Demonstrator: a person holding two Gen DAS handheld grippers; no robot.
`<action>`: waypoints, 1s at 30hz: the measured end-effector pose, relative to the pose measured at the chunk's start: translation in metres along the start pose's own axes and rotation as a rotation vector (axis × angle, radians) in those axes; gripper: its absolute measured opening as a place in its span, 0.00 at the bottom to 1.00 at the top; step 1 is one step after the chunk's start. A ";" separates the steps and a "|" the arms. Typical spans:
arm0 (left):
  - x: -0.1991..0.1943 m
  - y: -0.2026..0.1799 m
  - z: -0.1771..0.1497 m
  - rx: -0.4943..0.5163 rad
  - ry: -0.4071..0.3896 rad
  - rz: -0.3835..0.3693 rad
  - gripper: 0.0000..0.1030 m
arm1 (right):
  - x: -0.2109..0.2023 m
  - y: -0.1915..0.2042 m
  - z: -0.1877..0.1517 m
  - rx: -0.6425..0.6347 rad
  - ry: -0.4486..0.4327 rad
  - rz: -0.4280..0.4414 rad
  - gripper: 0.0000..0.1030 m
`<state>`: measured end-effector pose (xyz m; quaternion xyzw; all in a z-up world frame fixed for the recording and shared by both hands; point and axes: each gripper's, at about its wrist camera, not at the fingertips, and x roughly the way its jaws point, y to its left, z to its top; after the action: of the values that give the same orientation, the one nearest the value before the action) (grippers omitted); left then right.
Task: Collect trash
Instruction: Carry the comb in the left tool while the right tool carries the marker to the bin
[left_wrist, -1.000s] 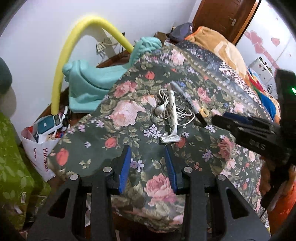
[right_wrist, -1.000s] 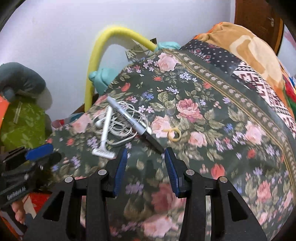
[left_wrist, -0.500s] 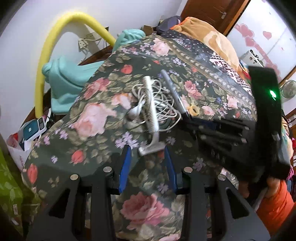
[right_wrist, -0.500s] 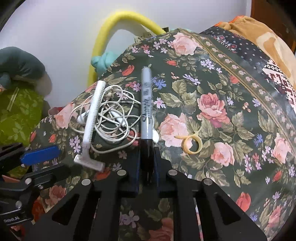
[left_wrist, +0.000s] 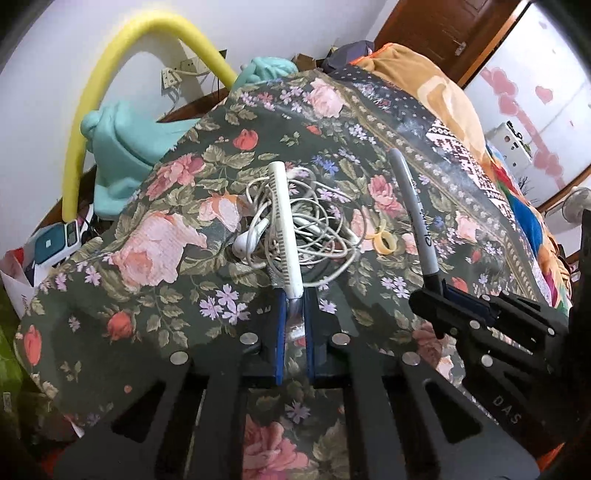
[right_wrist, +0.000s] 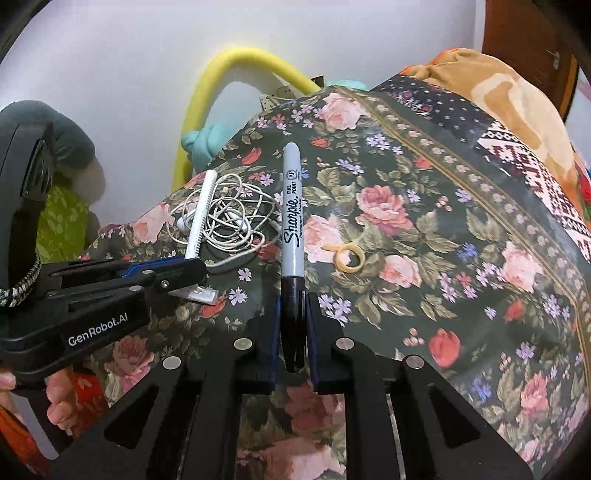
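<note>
Razor (left_wrist: 283, 225) and marker (right_wrist: 292, 218) were both in my jaws at this moment, where a second earlier both had lain free on the floral bedspread (right_wrist: 424, 229). My left gripper (left_wrist: 294, 321), whose jaws had stood apart half a second before, was now clamped on the razor's head end, the white handle pointing away across the tangle of white earphones (left_wrist: 314, 232). My right gripper (right_wrist: 293, 325) had closed on the marker's black cap half a second earlier, and its jaws were still shut there; the grey barrel now stood raised and tilted off the cloth, as the left view showed. I could not tell whether the razor had left the cloth or only been gripped. The earphones and a small yellow rubber band (right_wrist: 347, 256) remained on the bedspread, just beside where the marker had been. With one piece in each gripper, I judged the picking-up done for these two, and carrying them off to a bin the next step.
</note>
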<state>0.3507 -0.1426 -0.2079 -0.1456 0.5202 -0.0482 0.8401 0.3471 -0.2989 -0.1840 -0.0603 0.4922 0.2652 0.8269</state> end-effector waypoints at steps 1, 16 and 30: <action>-0.004 -0.002 -0.001 0.009 -0.005 0.000 0.07 | -0.004 -0.001 -0.001 0.004 -0.004 -0.002 0.11; -0.098 -0.012 -0.019 0.076 -0.109 0.022 0.07 | -0.056 0.038 0.009 -0.015 -0.097 -0.009 0.11; -0.202 0.040 -0.078 0.036 -0.226 0.132 0.07 | -0.103 0.143 -0.014 -0.124 -0.161 0.071 0.11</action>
<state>0.1863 -0.0725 -0.0783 -0.1004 0.4299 0.0144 0.8971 0.2267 -0.2209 -0.0808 -0.0724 0.4087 0.3282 0.8485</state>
